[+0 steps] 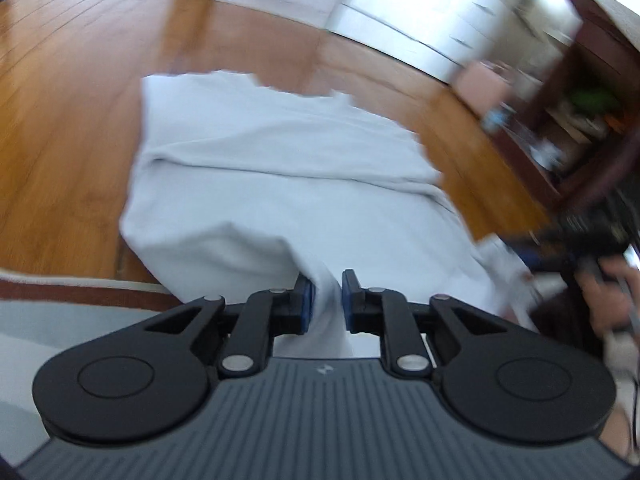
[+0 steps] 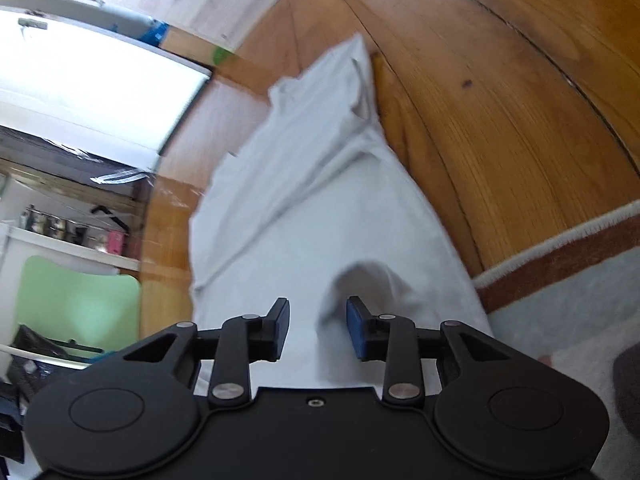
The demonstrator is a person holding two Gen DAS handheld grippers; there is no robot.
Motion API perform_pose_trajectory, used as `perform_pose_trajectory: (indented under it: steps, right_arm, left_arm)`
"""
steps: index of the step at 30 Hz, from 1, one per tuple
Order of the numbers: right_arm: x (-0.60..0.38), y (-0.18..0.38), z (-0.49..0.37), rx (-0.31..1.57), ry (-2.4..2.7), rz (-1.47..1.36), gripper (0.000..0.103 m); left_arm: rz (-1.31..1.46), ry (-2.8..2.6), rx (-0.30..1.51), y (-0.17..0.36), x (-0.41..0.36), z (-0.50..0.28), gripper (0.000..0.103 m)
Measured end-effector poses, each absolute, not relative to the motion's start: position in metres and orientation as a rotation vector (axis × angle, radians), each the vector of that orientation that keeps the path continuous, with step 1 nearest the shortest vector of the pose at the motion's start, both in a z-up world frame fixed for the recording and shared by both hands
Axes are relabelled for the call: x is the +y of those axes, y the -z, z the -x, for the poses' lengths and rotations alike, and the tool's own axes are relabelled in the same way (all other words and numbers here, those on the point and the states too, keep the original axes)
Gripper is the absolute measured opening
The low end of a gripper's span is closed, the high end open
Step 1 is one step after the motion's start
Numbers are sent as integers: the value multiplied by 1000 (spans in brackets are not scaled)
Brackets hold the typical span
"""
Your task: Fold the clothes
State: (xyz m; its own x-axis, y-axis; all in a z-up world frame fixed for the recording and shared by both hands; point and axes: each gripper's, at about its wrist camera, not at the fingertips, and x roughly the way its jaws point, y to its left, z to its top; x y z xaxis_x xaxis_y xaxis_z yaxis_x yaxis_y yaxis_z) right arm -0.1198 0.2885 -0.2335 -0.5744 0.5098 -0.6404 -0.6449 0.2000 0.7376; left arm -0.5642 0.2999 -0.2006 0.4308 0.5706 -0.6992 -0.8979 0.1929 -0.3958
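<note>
A pale grey-white garment (image 1: 280, 152) lies spread on the wooden floor with a fold line across its middle. Its near edge is bunched up into my left gripper (image 1: 328, 292), which is shut on a pinch of the cloth. In the right wrist view the same garment (image 2: 304, 184) stretches away in a long, creased shape. My right gripper (image 2: 318, 320) hovers over its near end, open. A raised hump of cloth sits just ahead of the right pad, and neither pad presses on it. The other hand (image 1: 612, 296) and its dark gripper show blurred at the right edge of the left wrist view.
Wooden floor (image 1: 72, 120) surrounds the garment. A grey rug with a red-brown border (image 2: 560, 264) lies under its near end. A dark wooden shelf unit (image 1: 580, 120) stands at the right, with white cabinets (image 1: 420, 8) behind. Shelves with pots (image 2: 52, 224) and a green panel (image 2: 76, 304) stand at the left.
</note>
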Motion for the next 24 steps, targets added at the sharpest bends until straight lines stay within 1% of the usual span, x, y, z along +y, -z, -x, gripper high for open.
perform_pose_trajectory:
  steps: [1,2,3,5,6,7,8,9,11,12,13,14,15,16,17,19,20,21,24]
  right_arm:
    - [288,236,120,1543,-1546,154,38]
    - [286,237,121,1546,-1541,175,38]
    - [285,239,121,1549,-1536,195,39]
    - [284,242,124,1548,-1528,238,39]
    - [284,243,127,1538,-1527,269,40]
    - [286,243,131,1514,-1530,320,42]
    - [289,243,137,1471,-1536,387,48]
    - [291,241,144,1408,-1539,456,52]
    - [294,238,156,1297,-1545,569,53]
    - [295,238,160,1271,-1554,600,53]
    - [293,237,164,1257,-1568,614,53]
    - [291,235,167,1233,-1575,633,52]
    - [288,233,171,1201,-1577,657,46]
    - [286,231,175,1169,-1579,682,41]
    - [283,228,179,1119,-1574,711,27]
    - [277,218,186,993,-1562,745,11]
    - [275,211,186,937,-1560,737,10]
    - [274,203,184,903,-1566,695,10]
    - [273,181,168,876,-1592,514,9]
  left_arm:
    - [925,-1103,466,209,303,567,17]
    - [986,-1116,485,218,304,570,23]
    - [1037,-1116,504,225,305,573,35]
    - [1081,-1095,552,231,300,574,48]
    - [1050,-1086,593,228,294,569,52]
    - [1013,-1081,630,224,288,564,55]
    - [976,-1076,651,220,282,558,61]
    - [955,-1065,658,216,276,553,70]
    - [947,-1054,685,215,266,546,78]
    - [944,-1057,710,217,262,544,78]
    - [940,-1068,745,221,258,542,78]
    - [930,-1069,769,223,256,540,75]
    - [909,-1048,759,219,254,538,57]
    - [883,-1015,724,213,253,537,47]
    - [860,-991,686,206,252,535,35]
    - [818,-958,607,191,252,530,31]
    - [805,-950,574,186,254,528,26]
    - [800,-951,548,183,259,527,24]
    - [808,-1036,482,183,276,532,25]
